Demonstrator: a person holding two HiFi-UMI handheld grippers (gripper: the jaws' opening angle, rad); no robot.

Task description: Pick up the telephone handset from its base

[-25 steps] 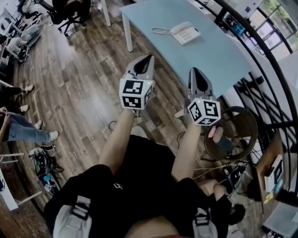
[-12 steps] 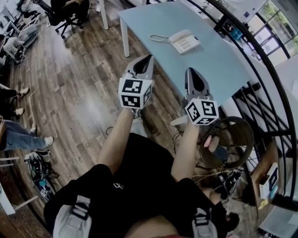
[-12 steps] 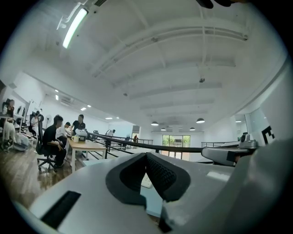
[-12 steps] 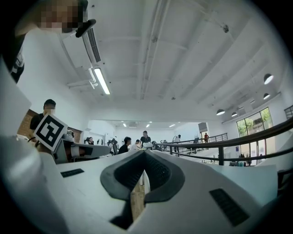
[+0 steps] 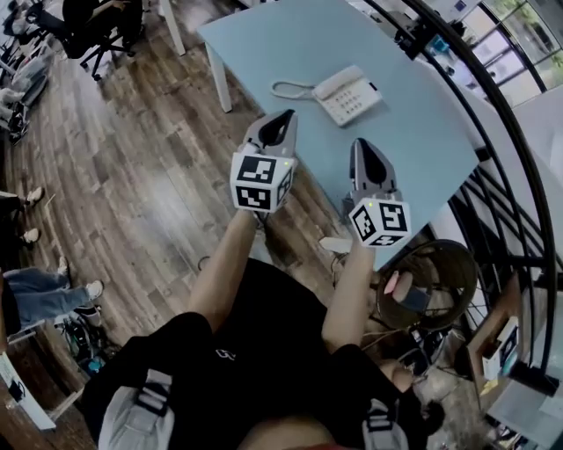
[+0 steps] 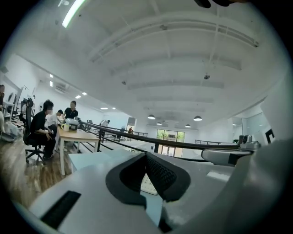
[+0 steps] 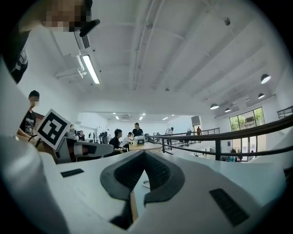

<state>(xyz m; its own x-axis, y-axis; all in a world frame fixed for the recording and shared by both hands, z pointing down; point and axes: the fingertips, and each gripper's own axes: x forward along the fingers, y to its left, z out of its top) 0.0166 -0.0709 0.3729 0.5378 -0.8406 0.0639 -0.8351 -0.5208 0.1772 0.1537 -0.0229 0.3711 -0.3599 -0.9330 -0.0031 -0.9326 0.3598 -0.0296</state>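
Note:
A white telephone (image 5: 349, 95) rests on the light blue table (image 5: 290, 39), its handset (image 5: 332, 84) lying on the base and its coiled cord (image 5: 286, 89) trailing left. My left gripper (image 5: 287, 115) hovers at the table's near edge, just short of the cord, shut and empty. My right gripper (image 5: 361, 143) is over the table's near edge below the phone, shut with nothing in it. In the left gripper view the keypad (image 6: 149, 183) shows past the left gripper (image 6: 146, 157). The right gripper (image 7: 144, 153) frames a bit of cord (image 7: 145, 184).
A black railing (image 5: 493, 167) curves along the table's right side. A round wire bin (image 5: 435, 281) stands on the floor right of my legs. White table legs (image 5: 218, 83), office chairs (image 5: 97, 26) and seated people sit at the left over wooden floor.
Both grippers have advanced from over the floor to the table's near edge, and the telephone now lies much closer to their tips. The jaws stayed shut.

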